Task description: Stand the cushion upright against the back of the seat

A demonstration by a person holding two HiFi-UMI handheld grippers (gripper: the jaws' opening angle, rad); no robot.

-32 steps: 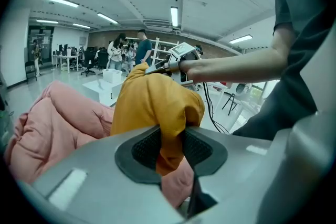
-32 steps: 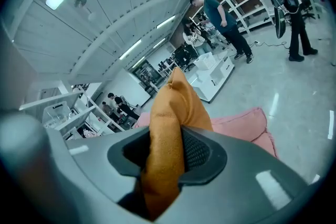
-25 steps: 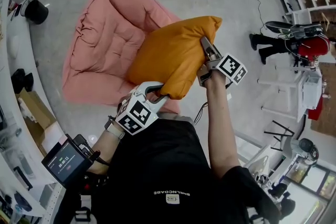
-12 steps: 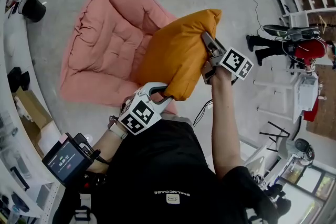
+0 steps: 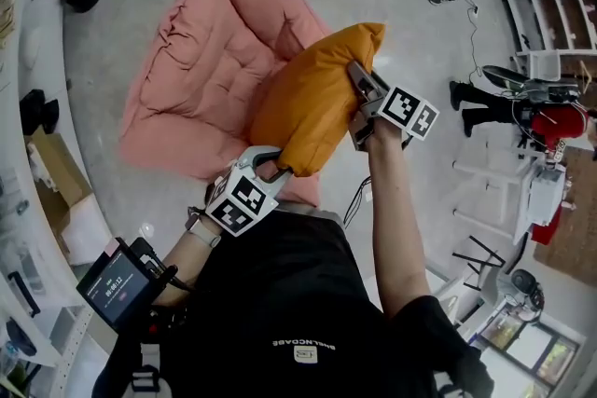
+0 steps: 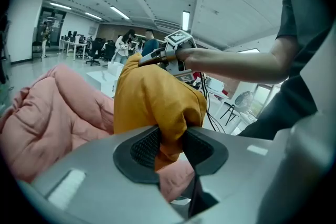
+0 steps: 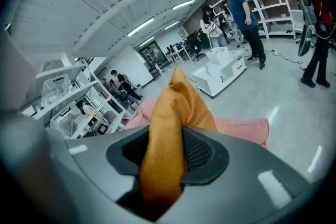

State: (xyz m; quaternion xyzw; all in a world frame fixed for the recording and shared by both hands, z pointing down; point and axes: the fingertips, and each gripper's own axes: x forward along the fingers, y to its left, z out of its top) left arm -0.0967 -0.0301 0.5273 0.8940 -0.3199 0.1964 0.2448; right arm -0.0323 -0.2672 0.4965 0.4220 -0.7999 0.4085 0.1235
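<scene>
Hanging mid-frame in the head view, the orange cushion [image 5: 312,107] was above the pink seat [image 5: 201,70], which filled the upper left. The left claw [image 5: 269,165] pinched the cushion's lower corner, and the right claw [image 5: 359,84] gripped its right edge. In the left gripper view, both pads were closed on a bunched fold of cushion [image 6: 152,102] at lower centre, with the seat at left. In the right gripper view, the pads clamped the cushion's edge [image 7: 173,128] at bottom centre, with the seat behind.

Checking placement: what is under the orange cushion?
The pink seat lies under the orange cushion, which the left gripper and right gripper hold. The cushion covers the seat's near part, so contact cannot be told.
</scene>
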